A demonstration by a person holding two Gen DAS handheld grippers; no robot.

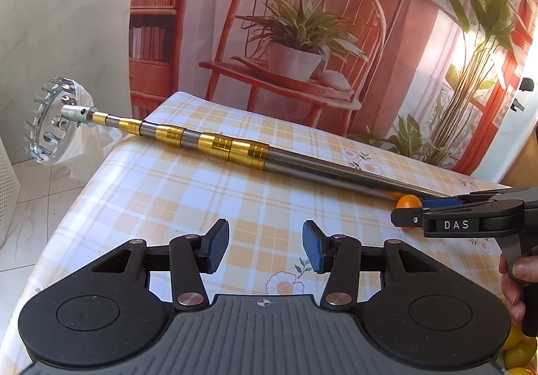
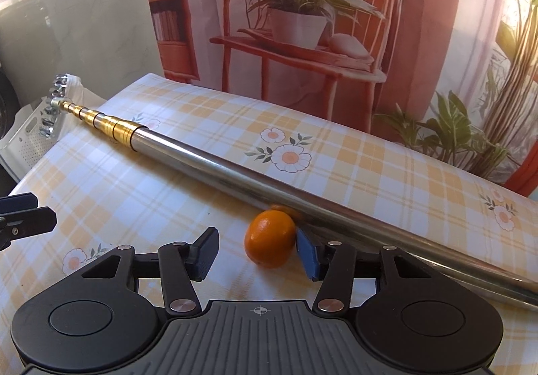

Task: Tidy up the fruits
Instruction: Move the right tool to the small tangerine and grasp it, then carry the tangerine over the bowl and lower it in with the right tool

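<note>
An orange (image 2: 270, 238) lies on the checked tablecloth (image 2: 101, 186), right against a long telescopic fruit-picker pole (image 2: 215, 168). My right gripper (image 2: 257, 250) is open, and the orange sits between its fingers, close to the right pad (image 2: 307, 252). In the left wrist view the same orange (image 1: 408, 202) peeks out behind the right gripper (image 1: 403, 217) at the far right. My left gripper (image 1: 265, 245) is open over bare cloth with nothing between its fingers. Several yellow fruits (image 1: 519, 349) show at the bottom right corner.
The pole (image 1: 215, 143) runs diagonally across the table, its toothed metal ring with a white bag (image 1: 50, 119) hanging past the far left edge. A printed backdrop (image 1: 302, 39) stands behind the table. A hand (image 1: 512, 277) holds the right gripper's handle.
</note>
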